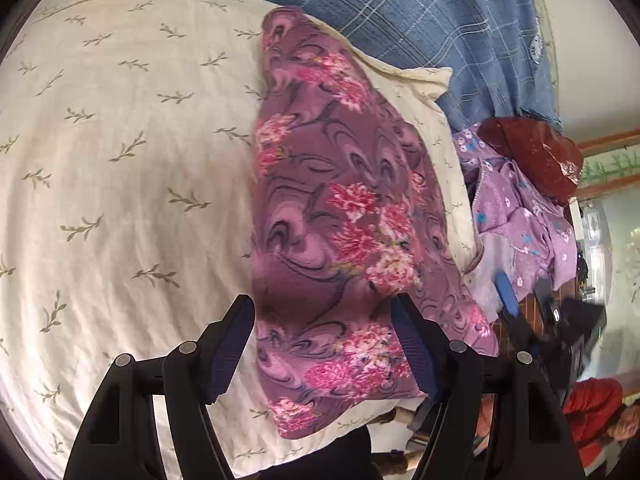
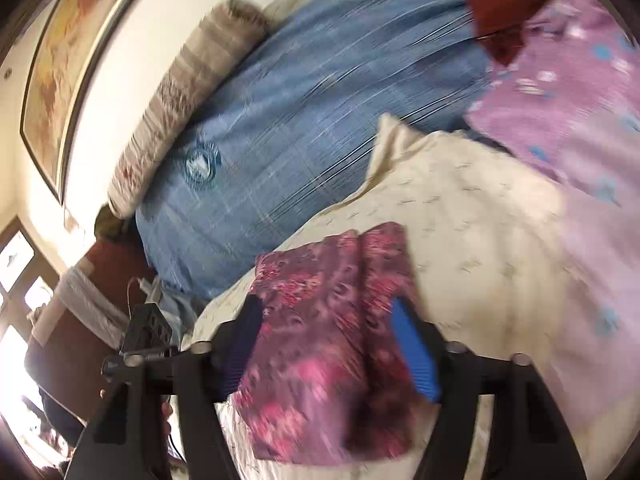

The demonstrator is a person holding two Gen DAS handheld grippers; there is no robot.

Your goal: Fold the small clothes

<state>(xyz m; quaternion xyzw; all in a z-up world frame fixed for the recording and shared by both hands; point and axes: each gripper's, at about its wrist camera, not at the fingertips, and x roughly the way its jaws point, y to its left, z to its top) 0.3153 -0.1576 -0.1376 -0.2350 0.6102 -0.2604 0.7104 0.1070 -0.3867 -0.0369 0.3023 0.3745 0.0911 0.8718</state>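
A purple garment with pink flowers [image 1: 340, 216] lies folded in a long strip on a cream leaf-print sheet [image 1: 120, 160]. My left gripper [image 1: 324, 344] is open, its blue-padded fingers [image 1: 232, 344] spread wide just above the near end of the garment. In the blurred right wrist view the same garment [image 2: 328, 344] lies on the cream sheet [image 2: 480, 240]. My right gripper [image 2: 328, 344] is open, hovering over it with fingers [image 2: 414, 356] wide apart. Neither gripper holds cloth.
A blue plaid cover [image 1: 420, 20] lies beyond the sheet. A lilac floral garment [image 1: 520, 216] and a dark red cloth [image 1: 532, 152] are heaped at the right. A rolled patterned bolster [image 2: 180, 92] lies by the wall.
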